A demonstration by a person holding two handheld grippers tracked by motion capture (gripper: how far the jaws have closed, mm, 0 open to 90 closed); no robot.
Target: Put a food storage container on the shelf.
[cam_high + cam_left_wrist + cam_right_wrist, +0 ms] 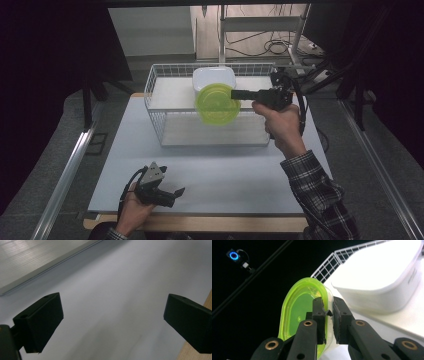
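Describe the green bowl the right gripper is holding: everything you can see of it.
The green bowl is translucent lime-green, looks like plastic, round with a raised rim and appears empty. It is tipped on edge, its opening facing the camera in the high view, held in the air over the white wire basket. The right gripper is shut on its rim, one jaw inside, one outside. A white container sits just behind it; whether they touch is unclear.
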